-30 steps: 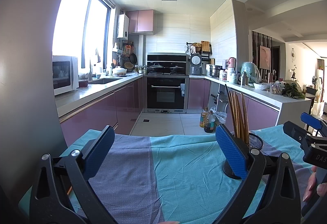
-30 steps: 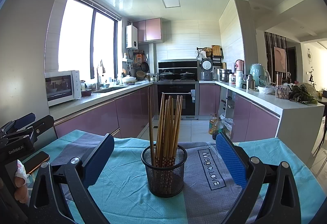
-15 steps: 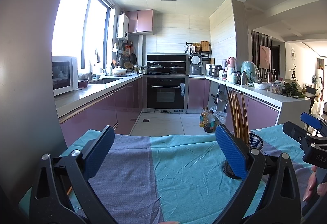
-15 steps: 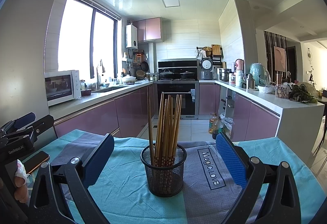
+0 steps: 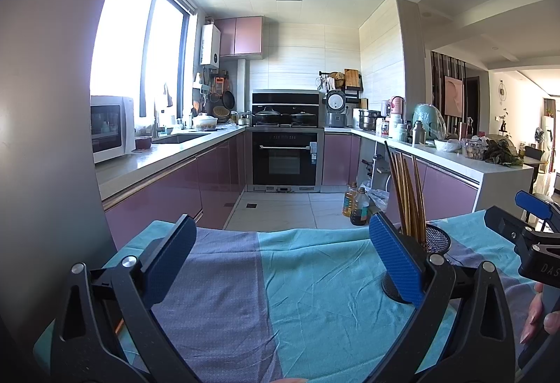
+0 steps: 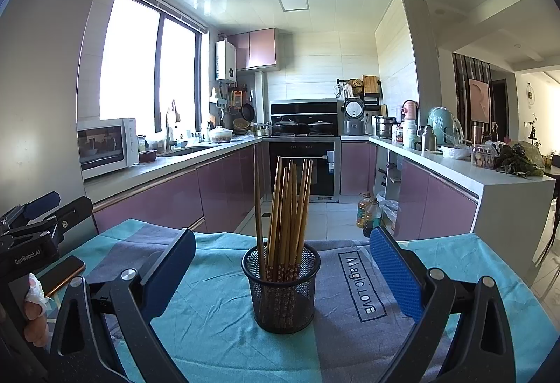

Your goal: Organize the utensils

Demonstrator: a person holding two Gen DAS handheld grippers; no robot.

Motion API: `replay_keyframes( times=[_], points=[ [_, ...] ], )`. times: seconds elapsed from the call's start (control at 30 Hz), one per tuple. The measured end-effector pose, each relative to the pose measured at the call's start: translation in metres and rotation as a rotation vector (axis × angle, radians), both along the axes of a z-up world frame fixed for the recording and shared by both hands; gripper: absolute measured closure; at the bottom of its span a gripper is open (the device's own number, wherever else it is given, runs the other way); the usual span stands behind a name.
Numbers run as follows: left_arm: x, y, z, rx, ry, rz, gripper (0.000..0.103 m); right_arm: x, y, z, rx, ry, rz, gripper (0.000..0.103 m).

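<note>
A black mesh holder (image 6: 281, 286) stands upright on the teal and grey tablecloth (image 6: 210, 323), filled with several wooden chopsticks (image 6: 287, 208). My right gripper (image 6: 280, 266) is open, its blue pads on either side of the holder and a little nearer than it. My left gripper (image 5: 280, 260) is open over bare cloth with nothing between its fingers. In the left wrist view the holder (image 5: 434, 243) and chopsticks (image 5: 407, 194) sit partly hidden behind the right pad (image 5: 395, 264).
A phone (image 6: 64, 272) lies on the cloth at the left. The other gripper (image 6: 28, 236) and a bandaged finger show at the left edge. Beyond the table's far edge are a tiled kitchen floor, oil bottles (image 6: 369, 213) and purple cabinets (image 6: 168, 201).
</note>
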State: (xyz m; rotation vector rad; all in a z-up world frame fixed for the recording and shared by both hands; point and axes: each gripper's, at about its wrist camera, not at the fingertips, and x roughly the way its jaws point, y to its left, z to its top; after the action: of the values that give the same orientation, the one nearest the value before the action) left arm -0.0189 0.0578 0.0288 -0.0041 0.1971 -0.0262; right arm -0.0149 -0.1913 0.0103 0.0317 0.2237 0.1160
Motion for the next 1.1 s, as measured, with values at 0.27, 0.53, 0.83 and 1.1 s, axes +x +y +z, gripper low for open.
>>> replay_keyframes(
  times=[0.27,0.53,0.83,1.1],
  points=[
    [-0.0009,0.0010,-0.0008,0.002,-0.002,0.002,0.006,-0.0002,-0.0003,-0.0002,0.003,-0.001,0.002,0.007],
    [-0.0031,0.0024,-0.0019,0.001,-0.001,0.001,0.006,-0.0029,-0.0011,-0.0014,0.009,0.000,-0.001,0.007],
    [-0.0036,0.0025,-0.0023,0.004,-0.001,0.004,0.006,-0.0015,-0.0016,-0.0018,0.008,0.004,0.000,0.007],
    [-0.0041,0.0035,-0.0026,0.006,-0.001,0.004,0.006,0.0002,-0.0029,-0.0015,0.012,0.004,0.000,0.007]
  ],
)
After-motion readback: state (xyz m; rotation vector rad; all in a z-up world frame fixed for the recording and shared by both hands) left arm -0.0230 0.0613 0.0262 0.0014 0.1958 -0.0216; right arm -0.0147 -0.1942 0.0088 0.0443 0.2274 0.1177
